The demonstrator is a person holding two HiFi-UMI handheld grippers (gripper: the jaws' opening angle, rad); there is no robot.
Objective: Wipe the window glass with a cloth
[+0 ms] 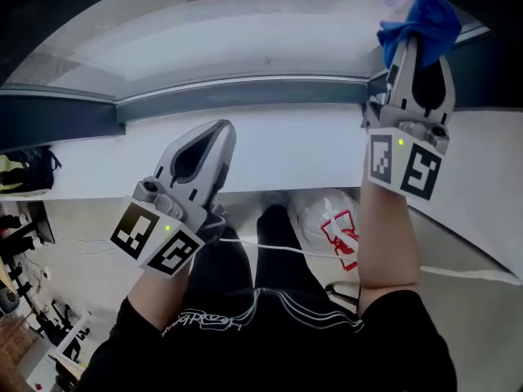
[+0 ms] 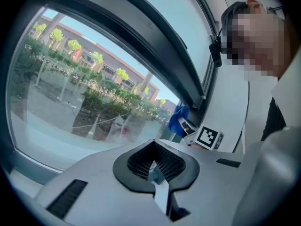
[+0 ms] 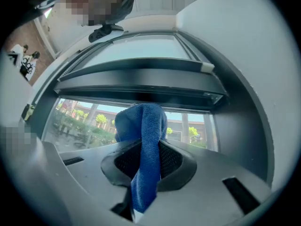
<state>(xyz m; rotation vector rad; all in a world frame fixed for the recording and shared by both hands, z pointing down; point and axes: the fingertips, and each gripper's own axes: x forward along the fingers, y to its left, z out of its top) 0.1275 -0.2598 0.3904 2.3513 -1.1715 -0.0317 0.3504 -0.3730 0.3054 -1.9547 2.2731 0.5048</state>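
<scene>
The window glass runs across the top of the head view, above a white sill. My right gripper is raised at the glass's right end, shut on a blue cloth that bunches out past its tips. In the right gripper view the cloth hangs through the shut gripper, in front of the glass. My left gripper is lower, over the sill, shut and empty. In the left gripper view this gripper faces the glass, with the cloth far to the right.
A dark window frame borders the glass on the left and a dark upright stands on the right. On the floor below lie a clear bag with red print and a white cable. Clutter sits at far left.
</scene>
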